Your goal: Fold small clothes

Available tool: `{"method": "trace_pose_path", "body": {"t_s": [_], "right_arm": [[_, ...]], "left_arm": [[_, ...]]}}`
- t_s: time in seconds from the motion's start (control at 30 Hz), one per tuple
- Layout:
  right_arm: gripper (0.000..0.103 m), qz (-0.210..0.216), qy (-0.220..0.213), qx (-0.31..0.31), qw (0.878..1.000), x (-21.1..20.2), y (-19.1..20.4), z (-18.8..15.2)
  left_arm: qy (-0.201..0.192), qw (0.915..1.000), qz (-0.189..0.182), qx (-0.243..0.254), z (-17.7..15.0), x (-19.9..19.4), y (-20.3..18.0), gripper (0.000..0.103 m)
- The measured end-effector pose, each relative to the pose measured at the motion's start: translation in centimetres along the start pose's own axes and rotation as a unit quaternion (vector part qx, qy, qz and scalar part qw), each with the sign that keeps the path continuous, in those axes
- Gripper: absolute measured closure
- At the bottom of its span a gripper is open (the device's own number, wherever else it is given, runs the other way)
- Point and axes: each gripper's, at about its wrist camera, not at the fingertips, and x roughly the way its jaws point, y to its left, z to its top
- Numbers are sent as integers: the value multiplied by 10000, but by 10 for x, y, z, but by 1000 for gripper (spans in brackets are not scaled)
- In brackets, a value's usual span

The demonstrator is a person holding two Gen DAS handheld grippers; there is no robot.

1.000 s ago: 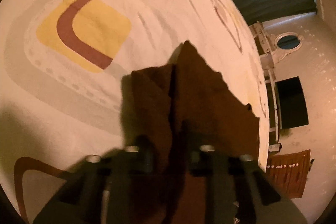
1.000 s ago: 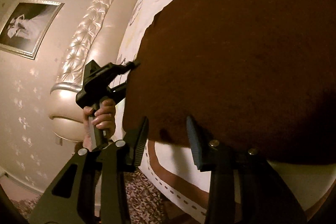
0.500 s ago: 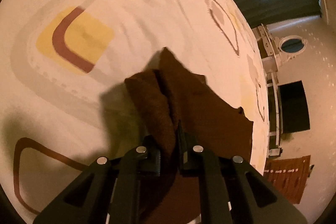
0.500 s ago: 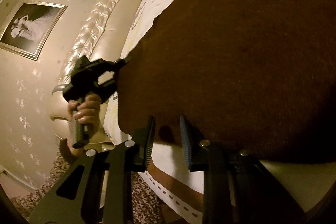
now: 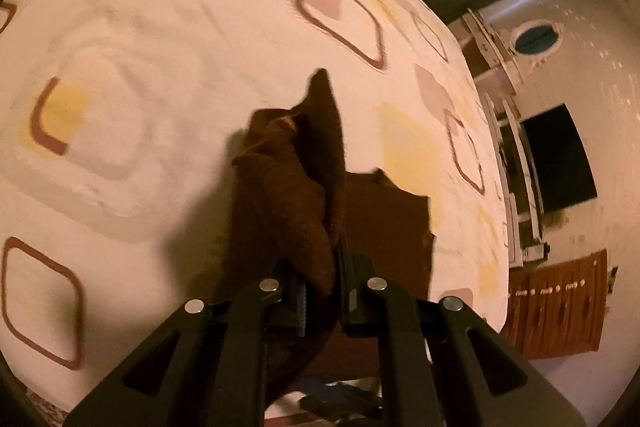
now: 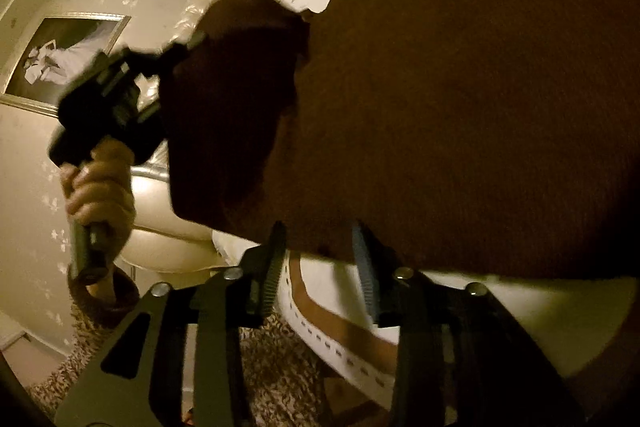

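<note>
A dark brown cloth [image 5: 288,195] lies on the patterned bed sheet [image 5: 160,67]. My left gripper [image 5: 322,259] is shut on a bunched fold of it and holds that part raised off the bed. In the right wrist view the same cloth [image 6: 440,107] fills the upper right, and its lifted corner hangs dark from the left gripper [image 6: 182,49], held by a hand [image 6: 100,183]. My right gripper [image 6: 320,251] sits at the cloth's near edge with its jaws opening. The hem lies between the fingertips, but the pads do not press on it.
The bed's near edge with a brown stripe [image 6: 340,323] runs under the right gripper. A padded cream headboard [image 6: 168,235] and a framed picture [image 6: 64,63] stand at the left. A dark screen [image 5: 556,159] and a wooden cabinet [image 5: 560,307] are past the bed's far side.
The left gripper has risen and carried the cloth's fold up and across, so the corner now hangs off the bed. The right gripper's jaws narrowed, then widened again, staying in place.
</note>
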Motion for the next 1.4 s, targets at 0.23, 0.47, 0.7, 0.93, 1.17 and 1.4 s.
{"method": "trace_pose_path", "body": {"t_s": [0.23, 0.47, 0.7, 0.93, 1.17, 1.4], "right_arm": [[50, -220, -96, -111, 9996, -43, -3, 4], [49, -300, -393, 19, 9988, -91, -22, 5], [49, -197, -630, 211, 9976, -114, -41, -2], [49, -193, -652, 221, 9974, -117, -40, -10], [49, -324, -520, 189, 9979, -125, -37, -13], [49, -458, -495, -65, 9977, -160, -20, -10]], "left_arm": [[240, 9995, -159, 122, -18, 48, -63, 92], [490, 9986, -114, 157, -39, 108, -103, 92], [701, 9967, 316, 255, -66, 156, -112, 92], [616, 9969, 382, 319, -76, 166, -109, 89], [625, 9967, -181, 491, -82, 146, -120, 64], [-110, 9937, -386, 1045, -100, 68, -102, 37]]}}
